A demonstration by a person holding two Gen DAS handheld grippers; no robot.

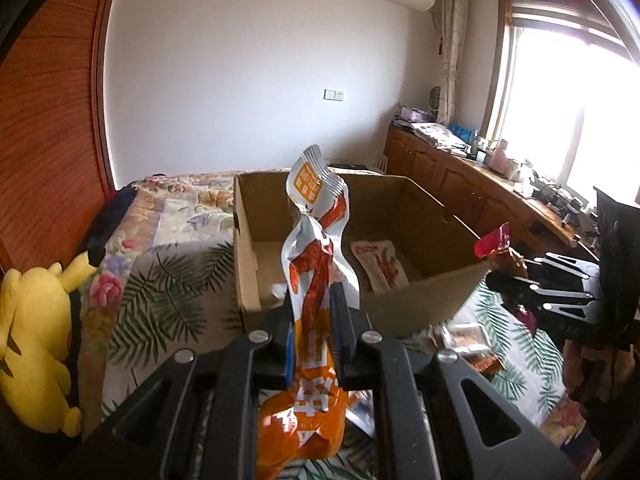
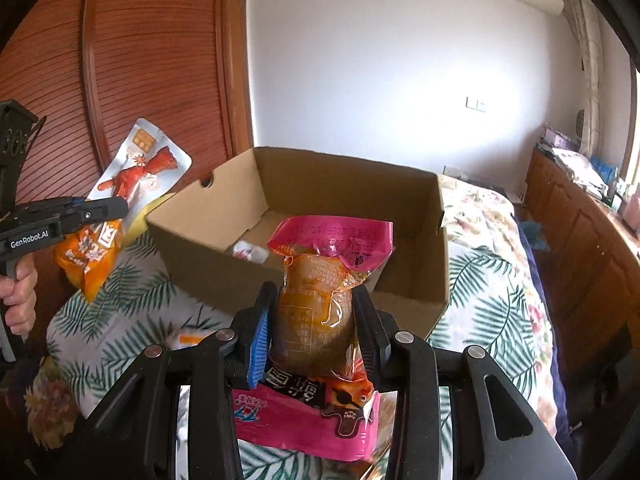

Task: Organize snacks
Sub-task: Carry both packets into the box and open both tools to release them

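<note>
The left tool [image 1: 314, 316] pinched a crinkled orange-and-white snack pouch [image 1: 310, 280] upright, while the right tool [image 2: 314, 320] gripped a pink-topped packet [image 2: 320, 300] with a clear brownish belly, both held above the bed [image 2: 492, 280] before the open cardboard box [image 2: 224, 208].
</note>
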